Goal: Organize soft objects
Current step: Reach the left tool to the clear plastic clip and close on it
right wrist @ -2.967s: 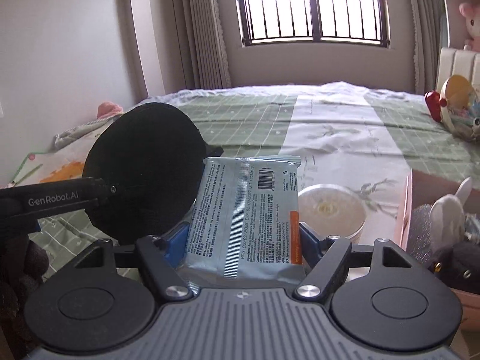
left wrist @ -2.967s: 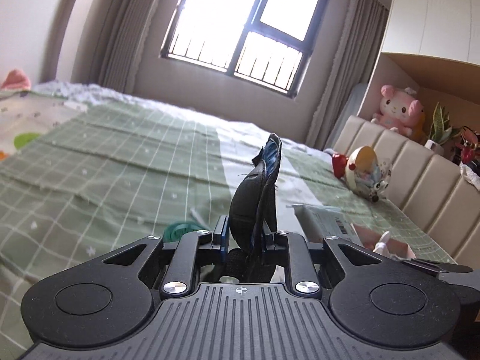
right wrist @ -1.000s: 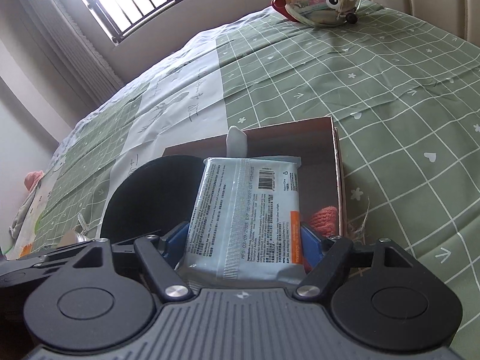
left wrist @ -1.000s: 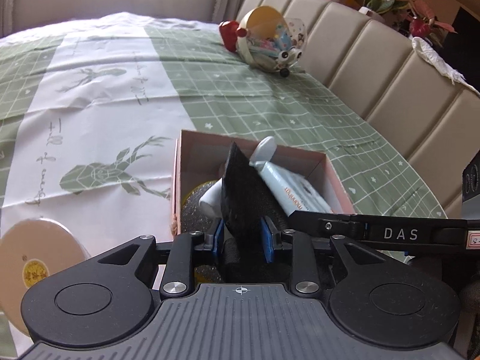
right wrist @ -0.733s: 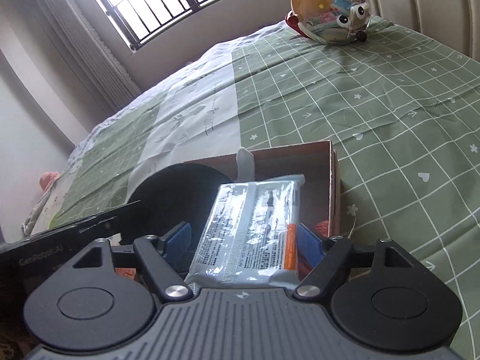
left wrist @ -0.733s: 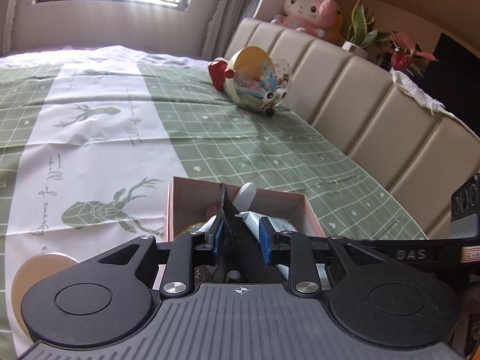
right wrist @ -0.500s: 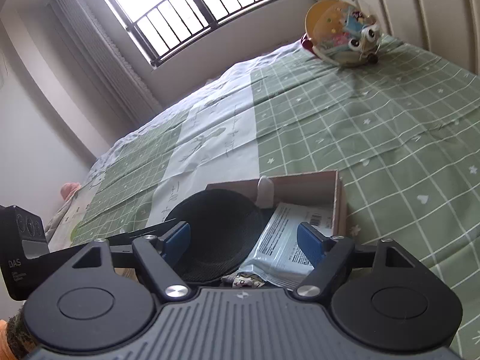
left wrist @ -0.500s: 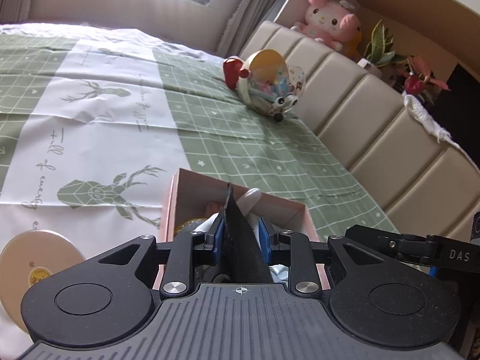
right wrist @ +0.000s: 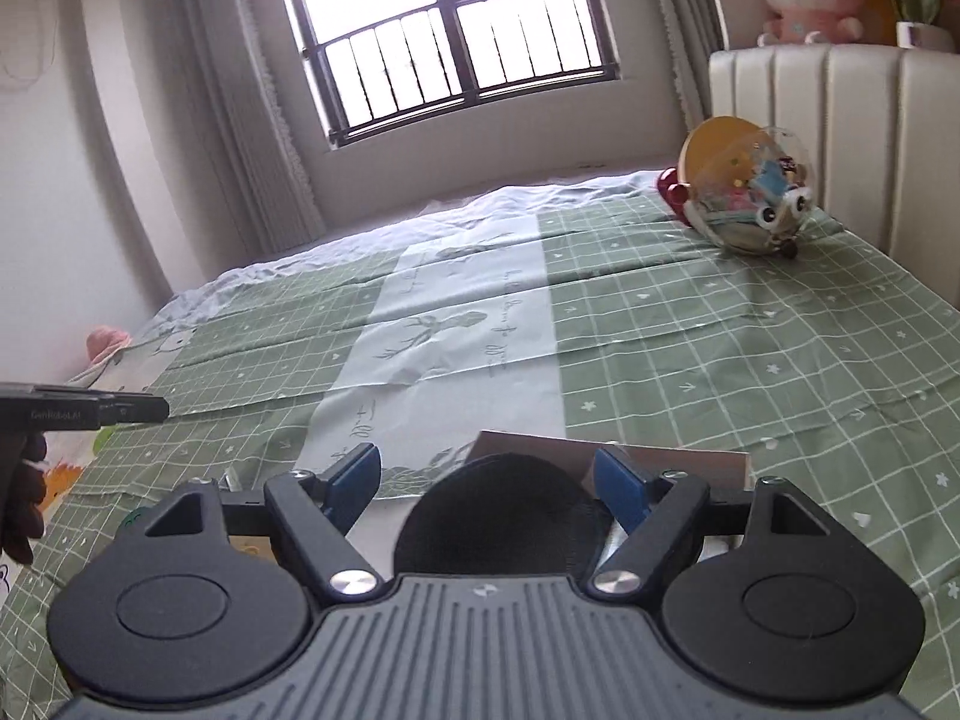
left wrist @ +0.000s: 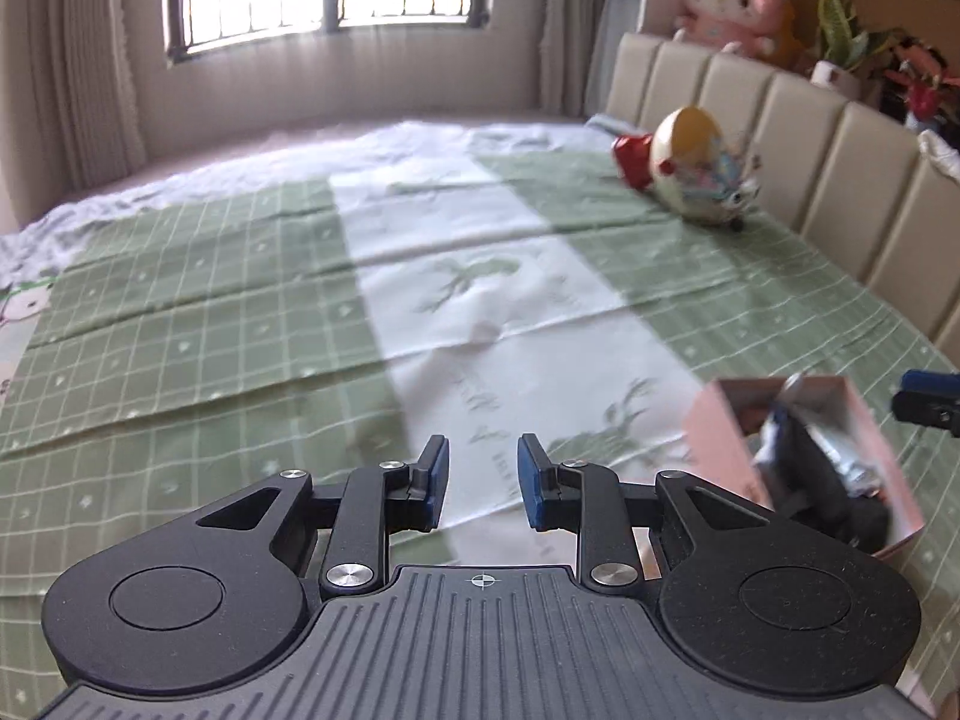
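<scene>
left gripper (left wrist: 478, 483) jaws slightly apart, empty, above the bed (left wrist: 240, 324). right gripper (right wrist: 485, 483) jaws wide apart, empty, over the black pad (right wrist: 498, 510) inside the pink box (left wrist: 723, 438).

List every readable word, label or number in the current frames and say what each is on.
"GenRobot.AI": faint lettering on the left gripper, seen at the left edge of the right wrist view; blurred, so partly inferred.
Script on the white strip of the bedspread: too small to read.
Items in the pink box: print too blurred to read.
Nothing else is legible.
</scene>
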